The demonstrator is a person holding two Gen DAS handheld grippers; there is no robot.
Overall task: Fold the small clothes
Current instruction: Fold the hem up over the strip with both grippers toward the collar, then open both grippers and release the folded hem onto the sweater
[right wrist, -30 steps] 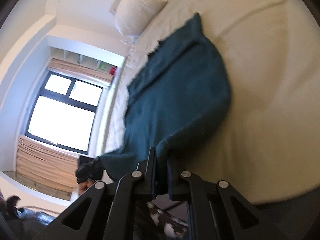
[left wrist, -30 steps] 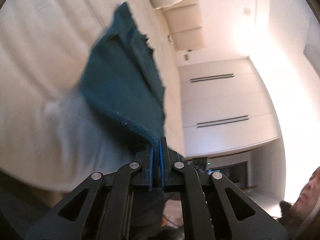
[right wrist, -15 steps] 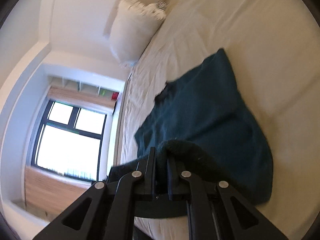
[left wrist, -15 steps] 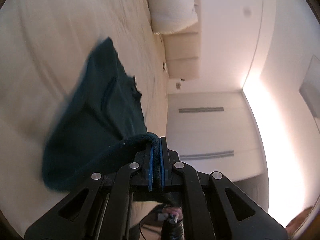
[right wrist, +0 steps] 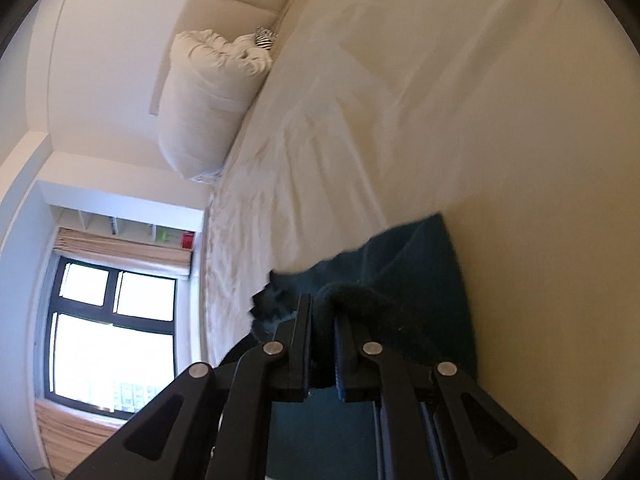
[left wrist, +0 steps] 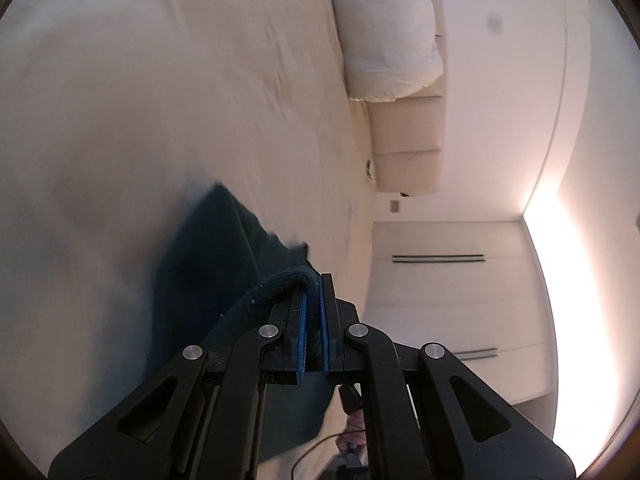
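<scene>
A dark teal garment (left wrist: 208, 264) lies on the cream bed (left wrist: 160, 100), its near part doubled over. My left gripper (left wrist: 313, 292) is shut on a thick rolled edge of it, which curves off to the left of the fingers. In the right wrist view the same garment (right wrist: 424, 264) spreads to the right of my right gripper (right wrist: 323, 312), which is shut on another bunched edge of it. Both grippers hold the cloth low over the bed. The garment's near part is hidden behind the grippers.
A white pillow (left wrist: 384, 32) leans on the padded headboard (left wrist: 412, 144) at the bed's far end; it also shows in the right wrist view (right wrist: 204, 100). White wardrobe doors (left wrist: 448, 280) stand beyond the bed. A window (right wrist: 108, 340) is on the other side.
Both grippers have carried the held edges forward over the garment and lower toward the bed. The cloth hung up in the air a second ago; now it lies doubled on the bed.
</scene>
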